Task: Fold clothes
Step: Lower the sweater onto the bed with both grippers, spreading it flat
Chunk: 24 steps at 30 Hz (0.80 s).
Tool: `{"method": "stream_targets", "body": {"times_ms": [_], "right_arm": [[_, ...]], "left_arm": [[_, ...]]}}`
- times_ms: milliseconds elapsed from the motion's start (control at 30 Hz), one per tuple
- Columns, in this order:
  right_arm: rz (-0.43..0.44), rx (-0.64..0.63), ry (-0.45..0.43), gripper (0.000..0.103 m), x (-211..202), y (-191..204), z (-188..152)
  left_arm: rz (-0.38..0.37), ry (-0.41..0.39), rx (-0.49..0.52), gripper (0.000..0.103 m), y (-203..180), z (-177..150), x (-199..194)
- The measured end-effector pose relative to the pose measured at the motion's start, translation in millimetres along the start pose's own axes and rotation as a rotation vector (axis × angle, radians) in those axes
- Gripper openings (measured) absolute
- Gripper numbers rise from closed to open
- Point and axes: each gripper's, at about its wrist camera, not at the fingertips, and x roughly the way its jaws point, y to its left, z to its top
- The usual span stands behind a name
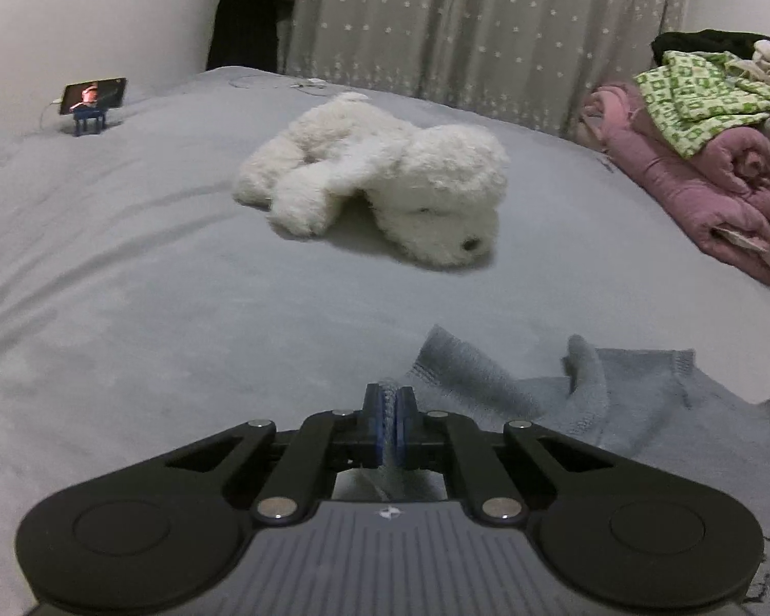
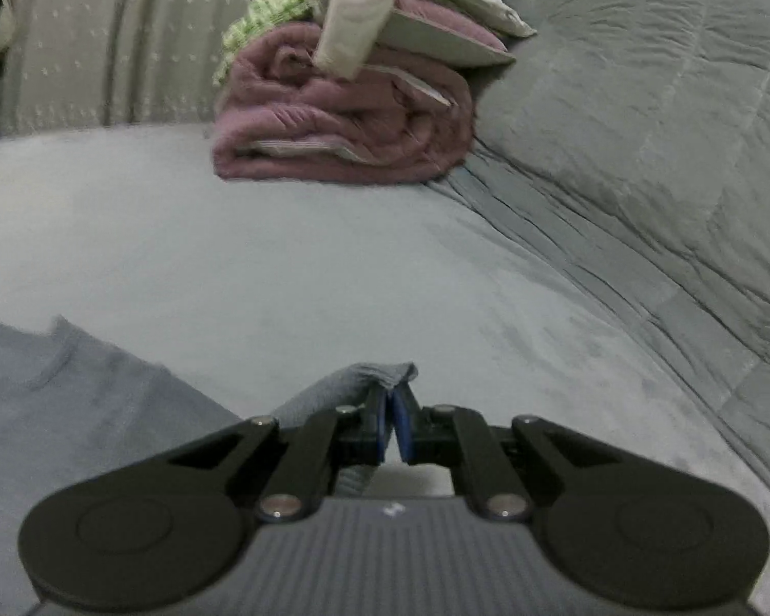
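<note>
A blue-grey knit garment (image 1: 616,410) lies spread on the pale grey bed sheet (image 1: 154,282). My left gripper (image 1: 389,400) is shut on a pinched fold of its edge, and the cloth runs off to the right, with a ribbed hem standing up in folds. In the right wrist view the same garment (image 2: 77,400) fills the lower left. My right gripper (image 2: 392,405) is shut on another corner of it, a small flap of cloth sticking out above the blue pads.
A white plush dog (image 1: 385,179) lies mid-bed. A phone on a blue stand (image 1: 92,100) sits far left. A pile of pink blanket and green checked clothes (image 1: 703,143) is at the right. A grey quilt (image 2: 641,154) is heaped beside the pink blanket (image 2: 344,118).
</note>
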Motion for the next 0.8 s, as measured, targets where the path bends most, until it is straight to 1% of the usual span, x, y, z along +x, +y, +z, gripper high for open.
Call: {"method": "stream_targets", "body": {"times_ms": [67, 133, 167, 267, 300, 333, 367, 433, 500, 633, 733, 767, 800], "right_arm": [[-0.032, -0.017, 0.003, 0.005, 6, 1, -3], [-0.067, -0.023, -0.026, 0.005, 7, -1, 0], [-0.078, -0.020, -0.049, 0.005, 5, -3, 4], [-0.097, 0.004, -0.110, 0.005, -5, -10, 20], [-0.099, 0.010, -0.116, 0.005, -7, -14, 24], [-0.102, 0.007, -0.109, 0.005, -4, -14, 24], [-0.109, -0.010, -0.084, 0.005, 2, -12, 22], [-0.141, -0.060, -0.016, 0.005, 22, -7, 6], [-0.164, -0.075, 0.034, 0.005, 37, -8, -6], [-0.155, -0.024, 0.039, 0.005, 38, -21, -8], [-0.188, -0.037, 0.002, 0.005, 31, -18, -4], [-0.202, -0.034, -0.015, 0.005, 28, -19, -2], [-0.213, -0.030, -0.034, 0.005, 25, -21, 1]], "left_arm": [[0.004, 0.015, -0.027, 0.004, 9, -1, 3], [0.015, 0.026, -0.043, 0.004, 15, -3, 6], [0.012, 0.025, -0.047, 0.002, 17, -3, 6], [0.000, 0.023, -0.023, 0.002, 13, -5, 4], [-0.006, 0.023, -0.012, 0.002, 11, -6, 3], [-0.003, 0.029, 0.000, 0.002, 8, -7, 4], [0.000, 0.034, 0.012, 0.002, 5, -8, 5], [0.006, 0.042, 0.022, 0.002, 4, -10, 6], [0.013, 0.046, 0.020, 0.002, 7, -11, 8], [-0.037, 0.036, -0.060, 0.003, 25, -5, 5], [-0.100, 0.064, -0.036, 0.003, 22, -6, 8], [-0.134, 0.093, -0.023, 0.003, 20, -7, 10], [-0.168, 0.122, -0.010, 0.008, 18, -7, 11]]}}
